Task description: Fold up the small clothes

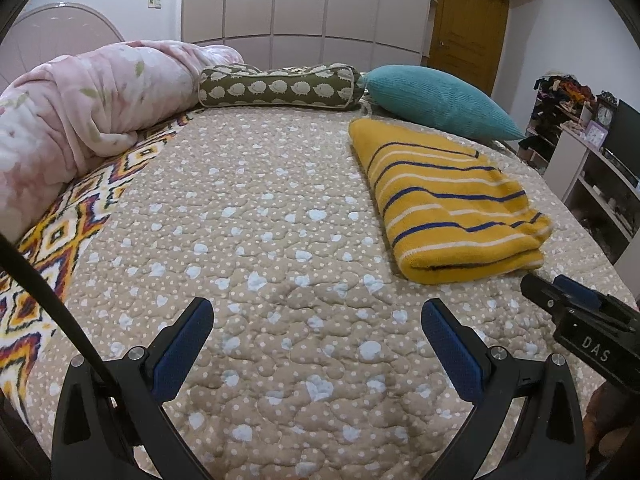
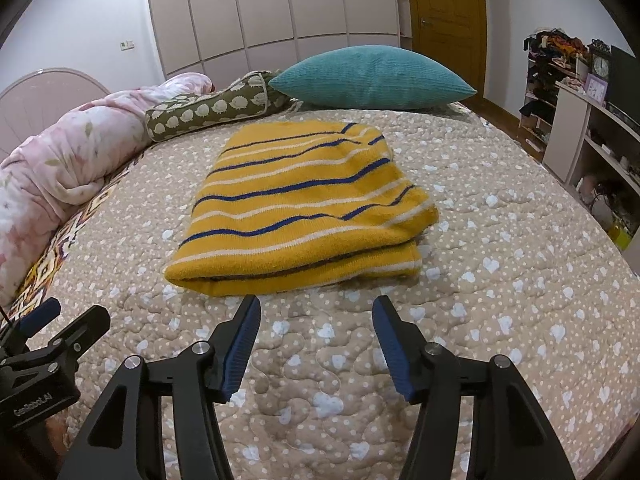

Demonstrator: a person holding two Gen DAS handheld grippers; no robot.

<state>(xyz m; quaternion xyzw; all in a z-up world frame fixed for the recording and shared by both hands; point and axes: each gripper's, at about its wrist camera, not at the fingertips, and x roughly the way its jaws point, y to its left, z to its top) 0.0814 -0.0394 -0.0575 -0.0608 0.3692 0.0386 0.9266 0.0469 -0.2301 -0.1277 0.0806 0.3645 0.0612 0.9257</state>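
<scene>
A yellow garment with blue and white stripes (image 1: 448, 200) lies folded into a flat rectangle on the beige quilt; it also shows in the right wrist view (image 2: 304, 204). My left gripper (image 1: 318, 308) is open and empty above bare quilt, left of the garment. My right gripper (image 2: 316, 306) is open and empty just in front of the garment's near folded edge, not touching it. The right gripper also shows at the right edge of the left wrist view (image 1: 560, 286), and the left gripper at the left edge of the right wrist view (image 2: 60, 316).
The beige quilt with pale hearts (image 1: 260, 240) covers the bed. A pink rolled blanket (image 1: 80, 120), an olive bolster (image 1: 280, 88) and a teal pillow (image 1: 440, 100) line the far side. A patterned sheet (image 1: 60, 240) shows at left. Shelves (image 2: 592, 152) stand at right.
</scene>
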